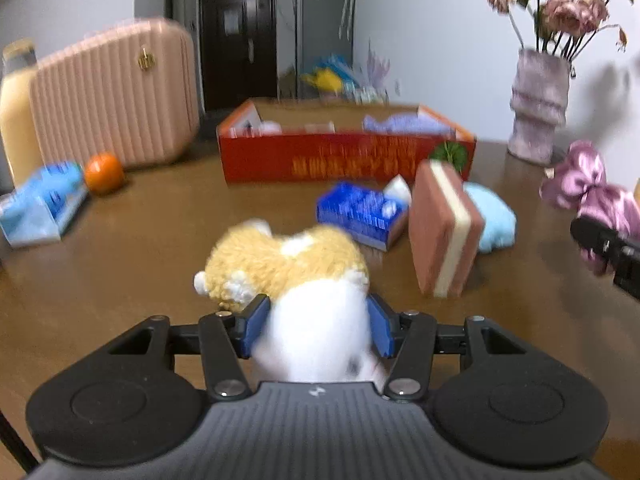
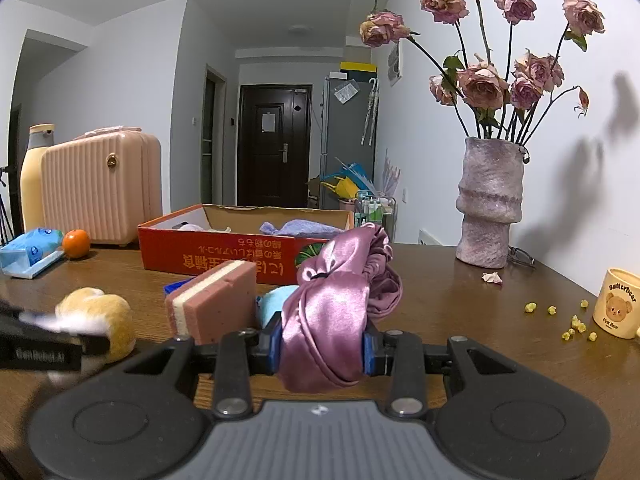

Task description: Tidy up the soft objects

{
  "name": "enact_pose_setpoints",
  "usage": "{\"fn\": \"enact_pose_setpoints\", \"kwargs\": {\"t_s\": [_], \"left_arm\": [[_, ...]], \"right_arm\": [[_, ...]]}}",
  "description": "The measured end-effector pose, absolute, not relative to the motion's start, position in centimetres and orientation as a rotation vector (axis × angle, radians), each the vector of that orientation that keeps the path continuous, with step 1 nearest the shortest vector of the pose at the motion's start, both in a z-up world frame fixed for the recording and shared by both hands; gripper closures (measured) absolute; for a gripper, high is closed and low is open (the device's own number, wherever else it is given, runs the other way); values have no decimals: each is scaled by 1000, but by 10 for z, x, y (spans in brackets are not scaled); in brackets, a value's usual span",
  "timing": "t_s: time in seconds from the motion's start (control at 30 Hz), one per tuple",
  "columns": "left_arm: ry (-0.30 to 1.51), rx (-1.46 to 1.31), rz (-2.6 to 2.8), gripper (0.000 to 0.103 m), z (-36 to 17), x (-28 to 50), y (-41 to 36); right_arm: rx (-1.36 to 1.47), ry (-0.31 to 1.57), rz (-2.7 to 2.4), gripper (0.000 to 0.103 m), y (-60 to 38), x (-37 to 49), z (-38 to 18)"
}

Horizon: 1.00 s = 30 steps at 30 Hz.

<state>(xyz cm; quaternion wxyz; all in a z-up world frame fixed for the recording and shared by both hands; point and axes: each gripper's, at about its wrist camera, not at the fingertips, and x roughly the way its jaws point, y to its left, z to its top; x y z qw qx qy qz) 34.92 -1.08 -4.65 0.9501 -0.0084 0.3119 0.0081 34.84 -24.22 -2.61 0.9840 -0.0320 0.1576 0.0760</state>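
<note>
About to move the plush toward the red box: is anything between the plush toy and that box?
Yes. A blue tissue pack and an upright pink-and-cream sponge sit on the wooden table ahead and to the right of the orange-and-white plush toy, before the red cardboard box.

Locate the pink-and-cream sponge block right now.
The sponge block stands on the wooden table, right of centre in the left wrist view, between the blue packet and the light blue cloth.

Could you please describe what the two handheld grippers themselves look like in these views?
Both look alike. The left gripper and the right gripper each have a dark grey ribbed body with a small light logo, two round black side housings, black linkage arms with silver pivot screws, and blue finger pads. White lettering shows on the left gripper's side in the right wrist view. No cables, hands or sleeves are visible.
</note>
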Motion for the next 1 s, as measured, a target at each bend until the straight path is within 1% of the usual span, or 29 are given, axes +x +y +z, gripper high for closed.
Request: {"fn": "enact_pose_setpoints", "kwargs": {"t_s": [0.13,0.23,0.27,0.43,0.5,0.53,0.57,0.63,0.73,1.0], "left_arm": [[682,-35,12,49,-53,355,-7],[689,-19,14,38,-56,358,-10],[700,-23,14,36,-57,361,-10],[706,-28,38,35,-61,374,-9],[701,-17,50,36,-62,377,-8],[697,-12,51,40,-62,378,-8],[691,-9,49,48,-61,377,-8],[684,4,41,51,-60,376,-10],[674,8,40,52,-59,374,-11],[562,21,52,52,-44,363,-13]], "right_arm": [[-62,317,151,67,-242,348,-26],[-66,316,154,67,-241,348,-26],[-68,318,155,67,-241,348,-26],[-81,323,152,67,-239,349,-27],[-86,323,150,67,-238,349,-28],[-88,324,149,67,-238,349,-28],[-90,324,148,67,-238,349,-28],[-94,324,144,67,-237,349,-28],[-95,322,134,67,-236,349,-28],[-96,311,119,67,-234,349,-29]]}}
